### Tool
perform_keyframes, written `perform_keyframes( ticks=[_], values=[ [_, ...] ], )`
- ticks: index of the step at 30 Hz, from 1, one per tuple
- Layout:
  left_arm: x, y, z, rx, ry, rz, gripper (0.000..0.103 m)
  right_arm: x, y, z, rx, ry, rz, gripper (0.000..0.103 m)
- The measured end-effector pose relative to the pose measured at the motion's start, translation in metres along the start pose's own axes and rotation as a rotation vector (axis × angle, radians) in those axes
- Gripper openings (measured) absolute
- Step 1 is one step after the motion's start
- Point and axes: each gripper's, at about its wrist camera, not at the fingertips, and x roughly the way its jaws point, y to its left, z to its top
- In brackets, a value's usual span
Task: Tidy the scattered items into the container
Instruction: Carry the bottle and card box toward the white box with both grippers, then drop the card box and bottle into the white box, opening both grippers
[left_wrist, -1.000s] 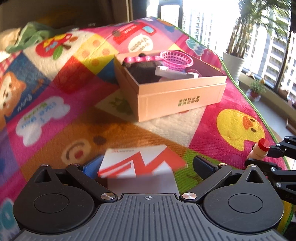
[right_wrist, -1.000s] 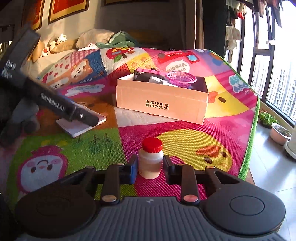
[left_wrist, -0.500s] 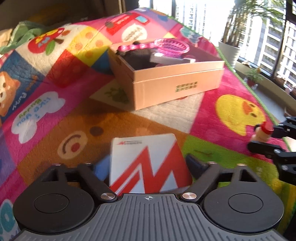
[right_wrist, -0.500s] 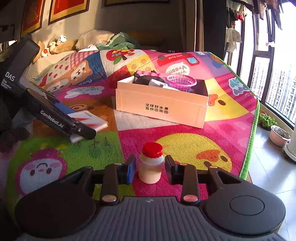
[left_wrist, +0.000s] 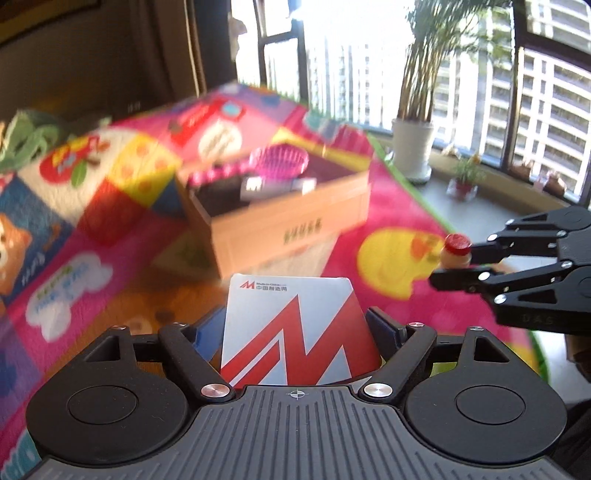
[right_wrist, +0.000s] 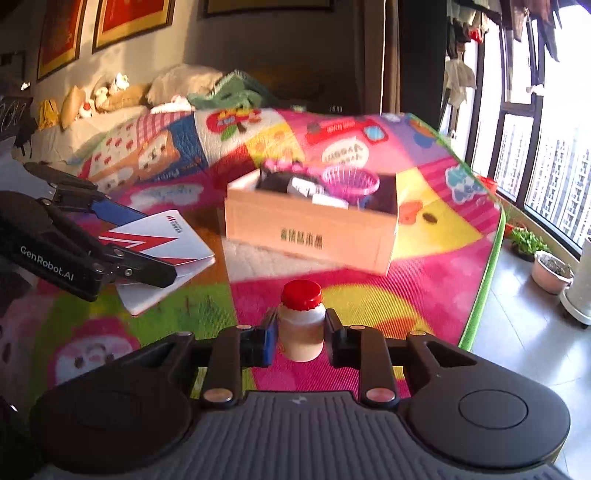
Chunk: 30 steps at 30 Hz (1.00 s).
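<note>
Left wrist view showed the left claw (left_wrist: 301, 328) closing on a booklet (left_wrist: 295, 332) by its edges. The right claw (right_wrist: 301, 332) was closing on a red-capped bottle (right_wrist: 301, 321), both aimed at the cardboard box (right_wrist: 310, 236) ahead on the mat (right_wrist: 424, 258).

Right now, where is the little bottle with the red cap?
The little bottle sits between the fingers of the right claw, which are closing on it, above the colourful mat. The cardboard box lies just beyond it.
</note>
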Motion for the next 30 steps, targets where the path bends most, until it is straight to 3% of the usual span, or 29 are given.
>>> perform_keyframes(
  ticks=[6,11,17,21,25,30],
  values=[
    [0.002,0.001,0.041,0.028,-0.125,0.023,0.085,-0.012,-0.020,0.040,0.026,-0.085,-0.008,0.025],
    [0.043,0.017,0.077,0.033,-0.165,0.043,0.085,0.010,-0.045,0.081,0.073,-0.126,0.003,0.025],
    [0.113,0.043,0.103,0.010,-0.158,0.020,0.086,0.077,-0.063,0.119,0.072,-0.074,0.003,0.025],
    [0.151,0.063,0.105,-0.011,-0.118,0.021,0.086,0.124,-0.073,0.131,0.070,0.011,-0.032,0.025],
    [0.139,0.085,0.099,-0.108,-0.145,-0.002,0.096,0.162,-0.083,0.126,0.063,0.090,-0.062,0.025],
    [0.110,0.084,0.078,-0.087,-0.152,-0.027,0.096,0.167,-0.085,0.113,0.032,0.091,-0.031,0.034]
  ],
)
